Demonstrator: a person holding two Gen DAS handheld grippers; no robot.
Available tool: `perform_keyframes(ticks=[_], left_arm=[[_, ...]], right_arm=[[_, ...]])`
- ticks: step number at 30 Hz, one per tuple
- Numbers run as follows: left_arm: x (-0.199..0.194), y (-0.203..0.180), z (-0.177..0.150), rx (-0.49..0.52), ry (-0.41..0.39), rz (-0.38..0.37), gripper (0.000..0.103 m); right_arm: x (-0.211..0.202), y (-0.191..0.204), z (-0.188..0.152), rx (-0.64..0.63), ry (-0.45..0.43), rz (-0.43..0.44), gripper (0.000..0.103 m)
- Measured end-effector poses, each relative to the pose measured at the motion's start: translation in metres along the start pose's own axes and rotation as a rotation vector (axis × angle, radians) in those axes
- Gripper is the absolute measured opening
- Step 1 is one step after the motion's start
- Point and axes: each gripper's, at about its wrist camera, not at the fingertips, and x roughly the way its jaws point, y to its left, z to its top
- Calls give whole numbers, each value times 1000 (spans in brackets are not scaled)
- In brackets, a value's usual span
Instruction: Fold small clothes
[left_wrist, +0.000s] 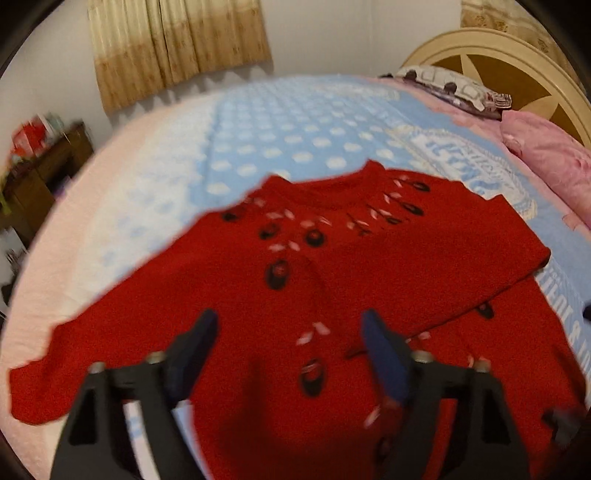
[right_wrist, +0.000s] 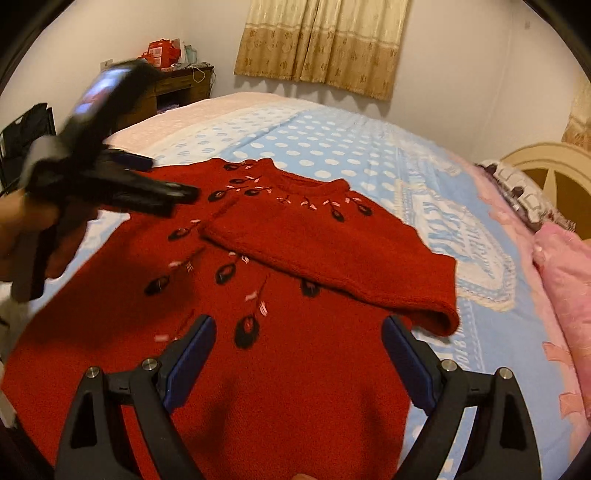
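Room: a bedroom with pale walls; beige patterned curtains (right_wrist: 321, 44) hang on the far wall.
Surface: a bed under a light blue bedspread (right_wrist: 332, 147) with white dots, and a pale pink cover (left_wrist: 110, 177) along its left edge.
Sweater: a red knitted sweater (right_wrist: 258, 295) with dark embroidered flowers lies flat on the bedspread, neck toward the far side, hem toward the cameras.
Fold: its right sleeve (right_wrist: 332, 251) is folded across the chest; the left sleeve (left_wrist: 55, 365) lies stretched out to the left.
Left gripper: the left gripper (left_wrist: 291, 343) hovers over the sweater's middle, tongs apart, nothing between them; in the right wrist view it appears blurred above the left shoulder (right_wrist: 173, 192).
Right gripper: the right gripper (right_wrist: 299, 347) is over the lower part of the sweater, tongs spread wide, gripping nothing.
Headboard: a cream and brown wooden headboard (left_wrist: 509, 70) stands at the far right.
Pillows: a patterned pillow (left_wrist: 454, 88) and a pink pillow (left_wrist: 546, 155) lie before the headboard.
Desk: a dark wooden desk (right_wrist: 184, 85) at the far left carries red boxes (right_wrist: 160, 51); what they hold cannot be told.
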Motion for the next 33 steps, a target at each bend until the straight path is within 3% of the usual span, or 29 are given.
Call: perform_keyframes(ticks=[3, 6, 8, 11, 18, 23, 33], left_arm=[[20, -7, 2, -60, 71, -41, 66], [35, -19, 5, -58, 124, -83, 50], [45, -26, 6, -45, 164, -133, 28], [36, -34, 10, 9, 123, -117, 8], [-18, -11, 16, 22, -16, -84, 7], [-34, 24, 20, -3, -66, -35, 7], [-24, 65, -4, -61, -48, 28, 6]], right_arm=[[-4, 4, -11, -23, -25, -6, 92], [-5, 3, -18, -24, -33, -3, 92], [-4, -1, -19, -9, -34, -2, 92], [-3, -5, -20, 15, -35, 2, 92], [-6, -6, -26, 31, -47, 5, 92], [-2, -7, -26, 41, -29, 10, 92], [2, -7, -28, 45, -8, 5, 92]])
